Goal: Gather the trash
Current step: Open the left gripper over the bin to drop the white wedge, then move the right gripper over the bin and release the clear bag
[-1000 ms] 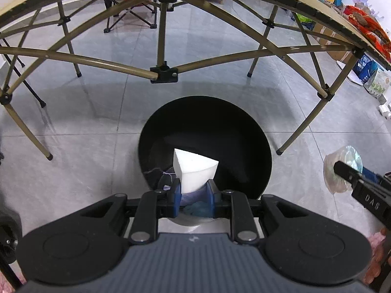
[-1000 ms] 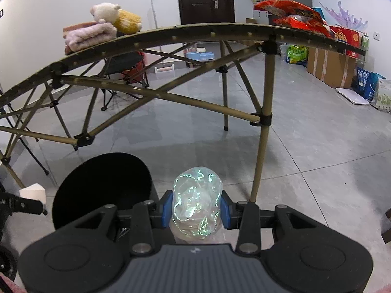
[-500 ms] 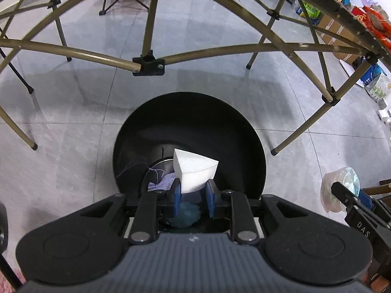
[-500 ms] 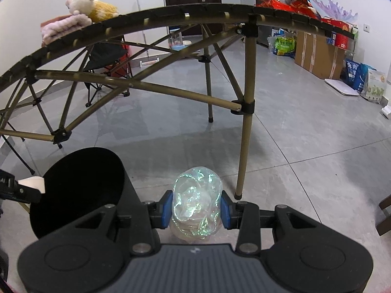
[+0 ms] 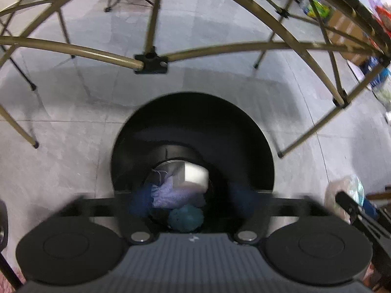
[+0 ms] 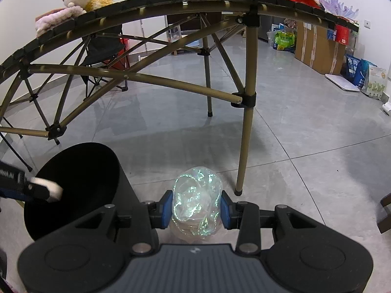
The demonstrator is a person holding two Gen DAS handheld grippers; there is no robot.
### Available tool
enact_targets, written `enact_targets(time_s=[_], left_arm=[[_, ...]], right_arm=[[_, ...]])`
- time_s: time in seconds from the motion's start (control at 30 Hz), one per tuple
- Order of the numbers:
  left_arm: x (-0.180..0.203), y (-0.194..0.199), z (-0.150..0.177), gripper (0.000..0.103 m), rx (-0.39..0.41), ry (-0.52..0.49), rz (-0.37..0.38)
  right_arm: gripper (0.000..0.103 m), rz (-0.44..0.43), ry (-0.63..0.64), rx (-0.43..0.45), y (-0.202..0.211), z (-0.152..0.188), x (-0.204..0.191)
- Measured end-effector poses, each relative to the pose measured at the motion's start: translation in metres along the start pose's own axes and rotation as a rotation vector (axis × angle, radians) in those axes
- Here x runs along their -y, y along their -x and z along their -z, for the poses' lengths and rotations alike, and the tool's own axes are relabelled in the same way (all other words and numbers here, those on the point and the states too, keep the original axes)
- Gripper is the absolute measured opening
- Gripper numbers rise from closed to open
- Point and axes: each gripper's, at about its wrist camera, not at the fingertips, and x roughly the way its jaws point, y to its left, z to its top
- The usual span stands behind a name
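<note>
While my left claw (image 5: 193,199) is opening wide above the black bin (image 5: 193,112), the white foam piece (image 5: 193,177) is already free between its blurred fingers and falling onto the purple cloth (image 5: 168,193) and teal ball (image 5: 187,218) at the bottom. My right claw (image 6: 195,210) holds narrow on the crumpled clear plastic (image 6: 196,201), to the right of the bin. I think I should bring this claw fully over the bin mouth before I release, because such light plastic may drift onto the floor (image 6: 305,131).

one bin (image 5: 193,119), two tongs (image 5: 193,201)
</note>
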Motion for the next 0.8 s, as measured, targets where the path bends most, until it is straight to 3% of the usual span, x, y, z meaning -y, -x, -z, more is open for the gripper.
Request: enact_targets(time_s=[0.17,0.8], left_arm=[[-0.005,0.001,-0.001,0.103,-0.003,0.042,0.001],[-0.006,0.015,0.005,0.103,0.052,-0.01,-0.029]], right_arm=[[0.038,0.0,0.0,0.002,0.001,0.001,0.001],[0.038,-0.001,0.022,0.015,0.011,0.003,-0.005]])
